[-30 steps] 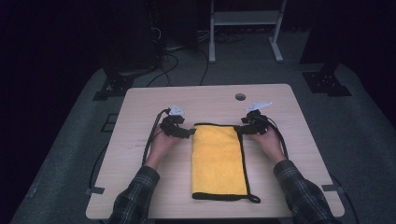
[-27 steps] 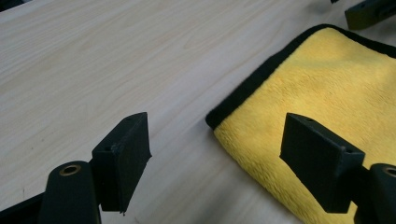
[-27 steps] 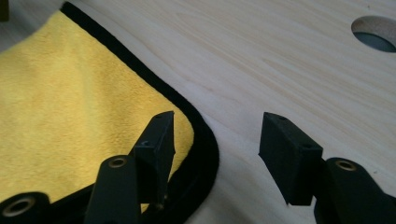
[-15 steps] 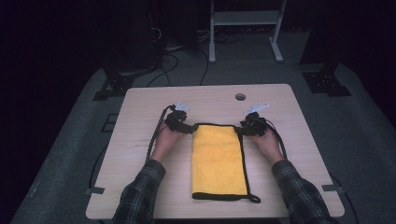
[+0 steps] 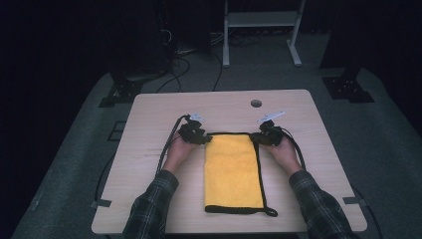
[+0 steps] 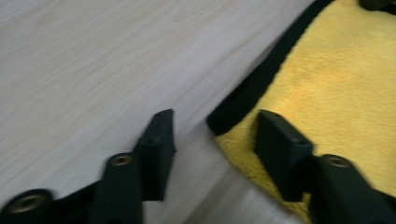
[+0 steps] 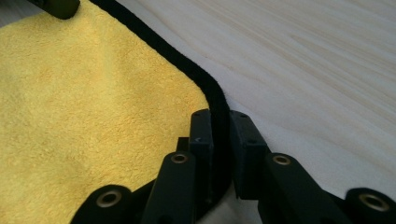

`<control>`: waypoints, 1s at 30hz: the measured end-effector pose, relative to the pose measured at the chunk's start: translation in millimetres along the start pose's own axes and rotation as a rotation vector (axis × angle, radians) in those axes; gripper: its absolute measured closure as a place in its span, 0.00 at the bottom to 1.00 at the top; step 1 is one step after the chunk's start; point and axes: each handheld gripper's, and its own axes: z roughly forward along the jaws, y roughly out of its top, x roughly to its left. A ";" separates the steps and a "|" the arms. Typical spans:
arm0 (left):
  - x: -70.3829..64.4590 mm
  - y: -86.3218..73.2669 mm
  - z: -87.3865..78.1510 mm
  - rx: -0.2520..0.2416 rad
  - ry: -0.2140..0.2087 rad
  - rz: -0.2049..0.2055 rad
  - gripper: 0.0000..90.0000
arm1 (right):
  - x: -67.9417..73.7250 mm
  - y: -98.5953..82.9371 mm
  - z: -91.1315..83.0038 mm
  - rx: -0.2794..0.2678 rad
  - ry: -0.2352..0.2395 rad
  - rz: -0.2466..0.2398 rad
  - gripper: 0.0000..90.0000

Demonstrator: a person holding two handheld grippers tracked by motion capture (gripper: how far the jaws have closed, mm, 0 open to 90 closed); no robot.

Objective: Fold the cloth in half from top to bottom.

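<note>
Pale wooden tabletop (image 5: 149,164) under dim light, and we are lying a folded yellow microfibre cloth with black trim (image 5: 233,172) lengthwise at its middle. Near to far: loose near edge, then both far corners, where we are working. Right gripper (image 7: 220,135) is pinching the black hem at its corner; left gripper (image 6: 212,140) is spread wide, straddling the other corner. We judge we are mid-grasp; next, the left needs closing before lifting.

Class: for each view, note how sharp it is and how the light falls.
High view: table lit, surroundings dark, yellow cloth fairly sharp. Left gripper view: soft with motion blur, open left claw smeared. Right gripper view: crisper, right claw pinching the cloth's black edge; evenly lit.
</note>
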 end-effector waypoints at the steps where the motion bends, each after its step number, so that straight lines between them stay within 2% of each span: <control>1: -1.2 0.5 -0.2 0.002 -0.016 0.000 0.66 | 0.5 0.1 -0.1 0.003 0.001 0.004 0.90; 4: -3.6 1.2 -0.6 0.014 -0.048 -0.018 0.84 | 1.7 0.5 0.1 0.002 -0.007 -0.006 0.91; 6: -5.6 2.2 -0.8 0.019 -0.040 -0.014 0.88 | 3.8 1.3 0.1 0.006 -0.019 -0.017 0.92; 9: -7.2 4.2 -2.3 0.017 -0.013 0.007 0.90 | 5.2 3.2 0.2 0.010 -0.036 -0.023 0.93; 12: -4.7 9.8 -8.8 -0.004 0.002 0.005 0.90 | 1.5 5.9 -1.7 -0.007 -0.035 -0.002 0.93; 16: -2.9 24.0 -21.3 -0.042 0.041 0.026 0.90 | -1.4 20.4 -8.7 -0.034 -0.054 -0.003 0.93; 18: -1.5 32.4 -29.4 -0.070 0.054 0.032 0.90 | -2.3 29.7 -15.3 -0.071 -0.075 -0.017 0.93; 20: 0.1 42.4 -38.4 -0.092 0.072 0.049 0.90 | -3.9 38.2 -20.0 -0.078 -0.077 -0.019 0.93; 23: 0.8 51.7 -49.6 -0.117 0.095 0.064 0.90 | -5.0 53.3 -32.3 -0.127 -0.089 -0.025 0.93; 25: 0.2 55.2 -56.6 -0.136 0.095 0.064 0.90 | -4.3 60.0 -38.8 -0.148 -0.084 -0.029 0.93; 27: -1.4 53.7 -62.2 -0.146 0.076 0.052 0.90 | -2.6 61.8 -44.1 -0.164 -0.076 -0.033 0.93; 30: -3.3 46.3 -64.8 -0.148 0.047 0.032 0.90 | 0.6 55.3 -48.5 -0.178 -0.041 -0.028 0.93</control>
